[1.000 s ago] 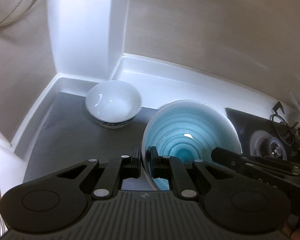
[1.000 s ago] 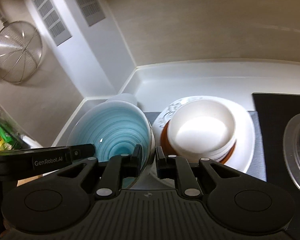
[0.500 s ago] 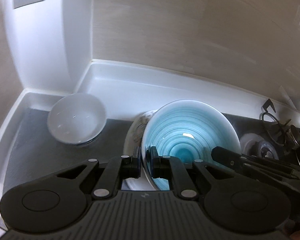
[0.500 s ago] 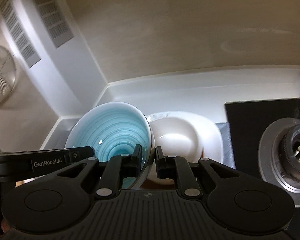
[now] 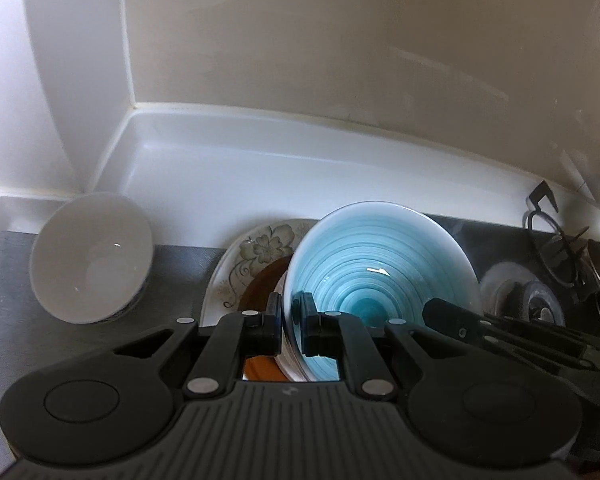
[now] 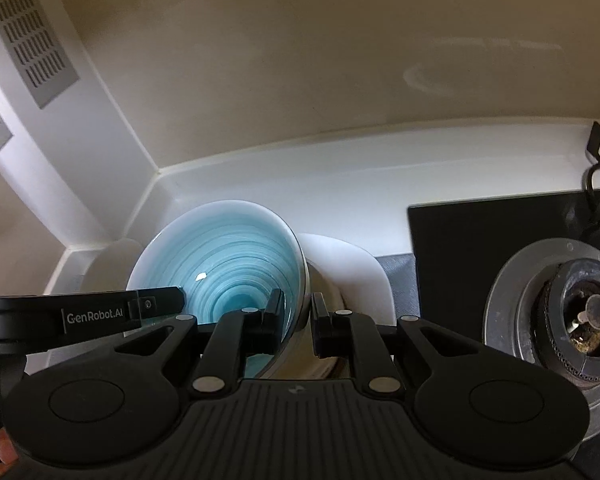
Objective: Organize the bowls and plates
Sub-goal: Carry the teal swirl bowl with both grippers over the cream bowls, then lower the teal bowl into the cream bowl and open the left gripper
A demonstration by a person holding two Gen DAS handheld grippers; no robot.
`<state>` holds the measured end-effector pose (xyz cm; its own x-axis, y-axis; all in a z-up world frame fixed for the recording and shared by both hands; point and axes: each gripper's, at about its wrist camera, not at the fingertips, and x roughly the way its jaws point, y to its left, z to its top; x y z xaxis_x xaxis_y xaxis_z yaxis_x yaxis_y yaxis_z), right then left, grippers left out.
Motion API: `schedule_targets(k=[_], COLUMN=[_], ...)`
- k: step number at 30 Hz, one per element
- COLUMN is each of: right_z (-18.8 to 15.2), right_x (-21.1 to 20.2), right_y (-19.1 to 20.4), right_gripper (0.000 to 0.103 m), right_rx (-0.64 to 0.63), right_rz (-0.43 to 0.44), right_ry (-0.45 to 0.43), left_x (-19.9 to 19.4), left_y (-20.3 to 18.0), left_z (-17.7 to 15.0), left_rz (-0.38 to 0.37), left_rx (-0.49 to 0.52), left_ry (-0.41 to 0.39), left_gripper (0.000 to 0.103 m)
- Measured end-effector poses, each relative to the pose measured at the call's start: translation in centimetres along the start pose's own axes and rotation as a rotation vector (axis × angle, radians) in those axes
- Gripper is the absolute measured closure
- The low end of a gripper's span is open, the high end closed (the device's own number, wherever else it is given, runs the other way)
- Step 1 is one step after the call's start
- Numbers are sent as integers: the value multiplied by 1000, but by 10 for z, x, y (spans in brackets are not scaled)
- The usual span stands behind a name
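- Glaze on the blue bowl (image 5: 380,276) was glossy, with turquoise rings spiralling down to a darker centre and a pale rim; it was round and deep, tilted, and held above the stacked dishes.
- Left tool (image 5: 292,318) was clamped on the near rim of the blue bowl, one black finger outside the wall and one inside.
- Right tool (image 6: 296,316) gripped the same bowl's rim from the opposite side, its left finger inside the turquoise wall and its right finger outside, with a narrow gap showing beside the rim.
- Beneath the bowl lay a floral plate (image 5: 256,256), cream and glossy, printed with grey-brown flowers and curling stems.
- On that plate sat a brown dish (image 5: 266,284), smooth and dark amber, and on it a white bowl (image 6: 352,276) with a plain matte-looking wall, seen from the right wrist just beside the blue bowl.
- A small white bowl (image 5: 92,260) stood apart to the left of the stack, round, shiny, with a dark band near its foot; nothing could be seen inside it.
- All of this rested on a grey textured mat (image 5: 8,292) laid over the worktop (image 5: 260,176), which was white, smooth and curved up into a low back edge.
- To the right was a black glass hob (image 6: 480,232) with a round metal burner (image 6: 568,320), its cap dull and stained.
- A grey perforated vent (image 6: 28,28) was set in the white corner panel.
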<state>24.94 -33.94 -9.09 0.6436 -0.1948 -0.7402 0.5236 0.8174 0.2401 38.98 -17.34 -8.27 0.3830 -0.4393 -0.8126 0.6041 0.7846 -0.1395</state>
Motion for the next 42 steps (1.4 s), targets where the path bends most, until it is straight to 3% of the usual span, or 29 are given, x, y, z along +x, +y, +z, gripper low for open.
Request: schedule_targets(k=[11,24,26,29,31,36,42], right_z=[-4,-3,-3,-3,-4,-3,-3], right_x=[19,17,16,17,18,24,36], right_y=[-5,-5,-7,-8,-9,-11,-10], right_gripper=[88,91,91,91,91,91,93], right_rx=[7,-21,-10,-2,2,14,2], right_rz=[-23,-48,-44,-48,-48,-47,-44], right_ry=[50,23,21,19,22,32,44], left_x=[17,19,19,13,10,16,26], left_y=[-1,0,2,8,16,36,37], left_z=[1,1,2,3,5,11,11], left_rz=[15,31,38,62,63,-19,-32], left_rx=[14,23,10,-3,-24,-108,-123], left_ry=[30,33,33,8,-1,47,70], left_gripper=[94,91,84,54,51,49,49])
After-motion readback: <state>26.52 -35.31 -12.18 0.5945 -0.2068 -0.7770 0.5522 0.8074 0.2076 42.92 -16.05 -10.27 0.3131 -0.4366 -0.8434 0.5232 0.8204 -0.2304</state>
